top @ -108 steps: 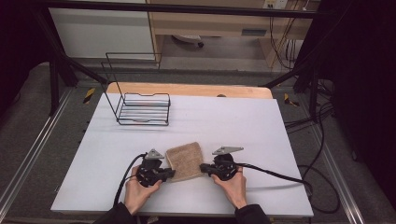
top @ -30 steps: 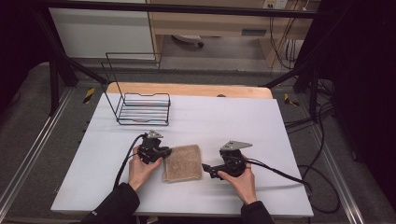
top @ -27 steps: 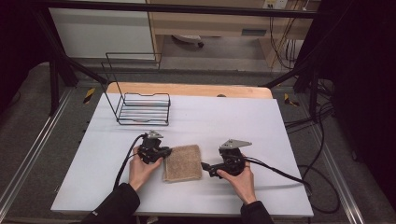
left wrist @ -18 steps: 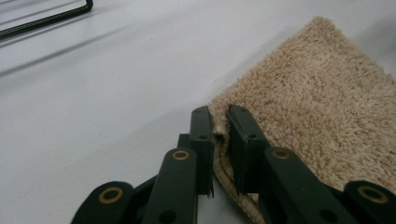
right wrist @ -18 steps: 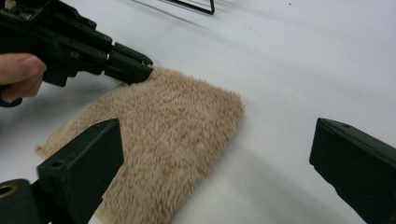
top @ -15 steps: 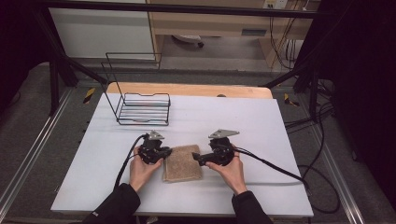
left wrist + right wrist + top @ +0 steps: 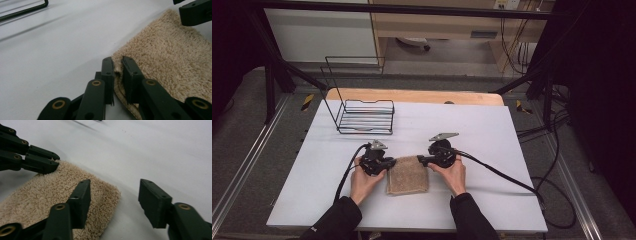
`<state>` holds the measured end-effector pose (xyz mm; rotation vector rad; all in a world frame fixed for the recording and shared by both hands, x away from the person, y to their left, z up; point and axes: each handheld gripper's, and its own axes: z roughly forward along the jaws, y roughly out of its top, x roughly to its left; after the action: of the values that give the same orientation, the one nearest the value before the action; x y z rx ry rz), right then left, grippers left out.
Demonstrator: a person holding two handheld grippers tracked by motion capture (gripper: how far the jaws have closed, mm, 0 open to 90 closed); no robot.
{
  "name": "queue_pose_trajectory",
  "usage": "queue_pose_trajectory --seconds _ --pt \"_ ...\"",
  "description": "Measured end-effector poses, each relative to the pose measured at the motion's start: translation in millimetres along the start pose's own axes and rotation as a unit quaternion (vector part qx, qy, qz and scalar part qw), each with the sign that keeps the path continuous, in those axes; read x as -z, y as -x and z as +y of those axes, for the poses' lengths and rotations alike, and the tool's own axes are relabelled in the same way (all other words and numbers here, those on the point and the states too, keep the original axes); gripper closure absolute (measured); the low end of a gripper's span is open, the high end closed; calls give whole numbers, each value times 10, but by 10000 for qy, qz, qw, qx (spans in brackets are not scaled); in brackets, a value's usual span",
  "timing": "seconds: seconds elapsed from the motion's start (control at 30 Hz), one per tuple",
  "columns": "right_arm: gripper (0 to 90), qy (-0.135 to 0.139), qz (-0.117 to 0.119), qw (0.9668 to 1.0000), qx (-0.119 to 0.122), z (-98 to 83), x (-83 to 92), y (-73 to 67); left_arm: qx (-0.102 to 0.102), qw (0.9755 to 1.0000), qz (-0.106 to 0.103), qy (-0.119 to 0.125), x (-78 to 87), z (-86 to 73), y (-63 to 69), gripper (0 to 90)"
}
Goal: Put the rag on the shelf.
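A beige terry towel point(image 7: 408, 176) lies flat on the white table point(image 7: 512, 130) near its front edge. My left gripper point(image 7: 390, 163) is at the towel's far left corner. In the left gripper view its jaws point(image 7: 117, 61) are shut on the towel's point(image 7: 170, 57) edge. My right gripper point(image 7: 420, 160) is at the far right corner. Its jaws point(image 7: 115, 183) have just been closing and still stand apart, one over the towel point(image 7: 50, 195), the other over bare table; the pads do not press on the corner between them.
A black wire rack point(image 7: 364, 116) stands at the table's back left. A wooden board point(image 7: 412, 95) runs along the far edge. Cables point(image 7: 502, 172) trail from both grippers, the right one off the table's right side.
My right gripper has moved left from beside the towel to its far right corner, and its jaws stand narrower. The left gripper and the towel have stayed in place over the last second.
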<state>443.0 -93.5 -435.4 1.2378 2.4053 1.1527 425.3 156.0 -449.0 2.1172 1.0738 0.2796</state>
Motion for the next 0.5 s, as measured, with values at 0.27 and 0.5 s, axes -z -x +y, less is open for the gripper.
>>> queue_pose_trajectory --seconds 0.27,0.5 --pt "673 -262 142 9995 -121 -25 -67 5 -2 10000 -7 5 0 -1 -3 793" --pt "761 -422 266 9982 -335 -41 -122 8 -12 10000 -40 4 0 -2 -10 792"
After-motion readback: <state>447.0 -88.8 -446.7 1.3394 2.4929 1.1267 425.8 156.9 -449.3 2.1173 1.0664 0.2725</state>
